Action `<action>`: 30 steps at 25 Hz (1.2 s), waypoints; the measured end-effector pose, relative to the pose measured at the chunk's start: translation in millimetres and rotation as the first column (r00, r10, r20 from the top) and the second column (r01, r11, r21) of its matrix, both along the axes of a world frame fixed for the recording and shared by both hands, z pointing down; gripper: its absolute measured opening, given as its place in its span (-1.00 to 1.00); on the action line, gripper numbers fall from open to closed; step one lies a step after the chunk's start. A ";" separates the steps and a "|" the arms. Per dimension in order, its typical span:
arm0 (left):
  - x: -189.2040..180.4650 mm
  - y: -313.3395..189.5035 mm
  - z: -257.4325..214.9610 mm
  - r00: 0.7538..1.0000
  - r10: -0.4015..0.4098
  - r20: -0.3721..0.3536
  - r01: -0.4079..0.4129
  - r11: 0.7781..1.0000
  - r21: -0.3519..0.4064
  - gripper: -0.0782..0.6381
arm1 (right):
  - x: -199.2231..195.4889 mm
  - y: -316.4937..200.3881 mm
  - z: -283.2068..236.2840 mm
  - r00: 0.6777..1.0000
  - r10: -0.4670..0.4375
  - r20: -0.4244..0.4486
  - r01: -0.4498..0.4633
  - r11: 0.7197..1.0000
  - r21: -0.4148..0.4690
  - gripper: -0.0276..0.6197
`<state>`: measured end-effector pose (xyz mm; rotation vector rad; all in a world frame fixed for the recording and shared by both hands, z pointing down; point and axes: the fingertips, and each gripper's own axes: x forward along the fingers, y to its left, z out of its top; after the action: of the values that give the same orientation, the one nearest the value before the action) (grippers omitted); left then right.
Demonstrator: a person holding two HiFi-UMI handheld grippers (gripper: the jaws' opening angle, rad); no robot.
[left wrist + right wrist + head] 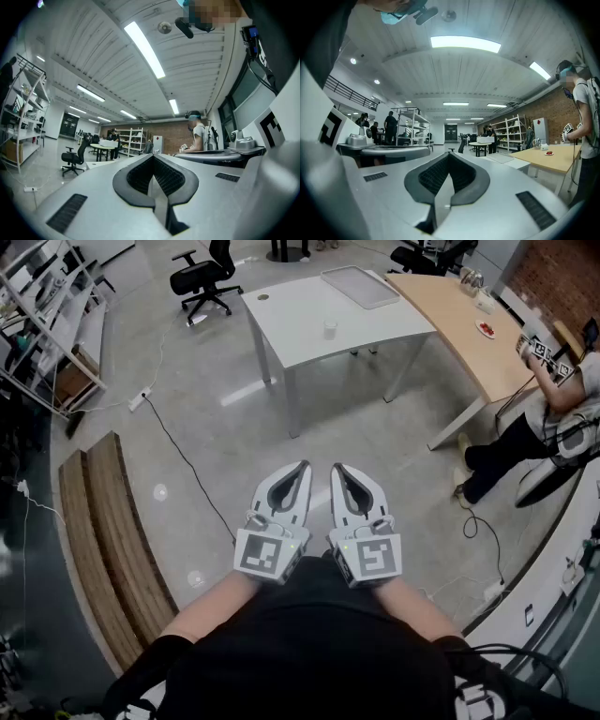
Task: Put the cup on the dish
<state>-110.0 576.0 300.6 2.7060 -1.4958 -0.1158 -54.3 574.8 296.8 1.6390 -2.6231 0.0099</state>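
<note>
White left gripper (300, 471) and right gripper (339, 471) side by side, jaws closed.

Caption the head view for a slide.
Left gripper and right gripper, both shut and empty, side by side; cup stands on white table ahead.

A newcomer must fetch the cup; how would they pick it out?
Find the white table left of the wooden table. The cup stands alone near the white table's nearer edge. It is small, pale and upright, unlike the flat grey tray at the far side.
</note>
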 end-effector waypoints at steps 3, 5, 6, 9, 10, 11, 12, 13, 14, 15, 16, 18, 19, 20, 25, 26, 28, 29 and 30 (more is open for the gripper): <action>-6.4 -5.1 0.9 1.000 0.003 -0.003 -0.003 1.000 0.002 -0.78 | -10.6 -1.6 4.9 1.000 -0.015 0.002 0.015 1.000 0.011 -0.88; -10.1 -7.3 1.0 1.000 0.004 -0.001 -0.004 1.000 0.004 -0.78 | -13.9 -3.6 5.4 1.000 -0.009 0.004 0.009 1.000 0.009 -0.87; -11.4 -7.9 1.1 1.000 0.005 -0.001 -0.005 1.000 0.004 -0.78 | -15.7 -3.9 6.0 1.000 -0.015 0.004 0.015 1.000 0.017 -0.87; -14.4 -9.0 2.1 1.000 0.012 0.003 -0.012 1.000 0.006 -0.78 | -19.9 -4.9 7.6 1.000 -0.019 -0.001 0.019 0.999 0.029 -0.88; -16.3 -9.1 2.7 1.000 0.016 0.003 -0.016 1.000 0.006 -0.78 | -21.8 -5.3 8.2 1.000 -0.015 -0.003 0.015 1.000 0.028 -0.87; -19.0 -9.0 3.4 1.000 0.020 0.001 -0.020 1.000 0.004 -0.78 | -24.4 -5.3 8.6 1.000 -0.012 -0.004 0.012 1.000 0.026 -0.87; -22.3 -8.6 4.0 1.000 0.025 -0.002 -0.025 1.000 0.002 -0.78 | -27.5 -4.9 8.8 1.000 -0.009 -0.001 0.009 1.000 0.026 -0.88; -26.0 -8.1 4.7 1.000 0.031 -0.004 -0.031 1.000 0.001 -0.78 | -30.7 -4.4 8.5 1.000 -0.006 0.007 0.006 1.000 0.027 -0.88; -30.1 -7.7 5.1 0.999 0.037 -0.006 -0.037 0.999 0.001 -0.78 | -34.1 -4.0 7.9 1.000 -0.004 0.019 0.004 1.000 0.028 -0.87; -34.5 -7.7 5.3 0.999 0.043 -0.010 -0.043 0.999 0.001 -0.78 | -37.7 -3.8 7.5 1.000 -0.003 0.031 0.002 1.000 0.028 -0.87; -39.1 -8.0 5.3 0.999 0.048 -0.014 -0.048 0.999 0.001 -0.78 | -41.1 -4.2 7.4 0.999 0.000 0.040 -0.001 1.000 0.027 -0.87; -49.5 -10.3 6.1 0.999 0.048 -0.013 -0.048 0.999 -0.003 -0.78 | -47.5 -6.0 9.8 0.999 0.013 0.048 -0.014 1.000 0.023 -0.87; -55.0 -12.0 7.2 0.999 0.044 -0.009 -0.044 0.999 -0.006 -0.78 | -50.9 -6.7 12.7 0.999 0.020 0.050 -0.021 1.000 0.018 -0.87; -60.0 -12.7 8.6 0.999 0.043 -0.012 -0.043 0.999 -0.006 -0.78 | -55.0 -6.3 16.4 0.998 0.025 0.051 -0.025 1.000 0.009 -0.87; -77.6 -14.5 14.0 0.998 0.050 -0.034 -0.050 0.999 -0.014 -0.78 | -74.7 -5.8 28.0 0.999 0.031 0.033 -0.031 0.999 -0.027 -0.87; -79.3 -17.8 15.1 0.999 0.043 -0.029 -0.044 0.999 -0.022 -0.78 | -74.6 -10.1 28.3 0.999 0.033 0.032 -0.032 0.999 -0.029 -0.87; -80.9 -25.2 18.8 0.999 0.034 -0.026 -0.035 0.999 -0.031 -0.78 | -74.8 -19.5 31.4 0.999 0.031 0.029 -0.030 0.999 -0.031 -0.87; -82.1 -29.9 22.1 0.999 0.032 -0.022 -0.033 0.999 -0.035 -0.78 | -76.7 -24.5 35.1 0.999 0.026 0.025 -0.025 0.999 -0.035 -0.87; -84.0 -35.7 25.6 0.999 0.029 -0.018 -0.030 0.999 -0.042 -0.78 | -80.0 -30.1 39.5 1.000 0.017 0.023 -0.016 0.999 -0.041 -0.87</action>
<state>-194.0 540.2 326.2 2.6861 -1.4370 -0.1049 -134.3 544.7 336.4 1.6575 -2.6081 0.0823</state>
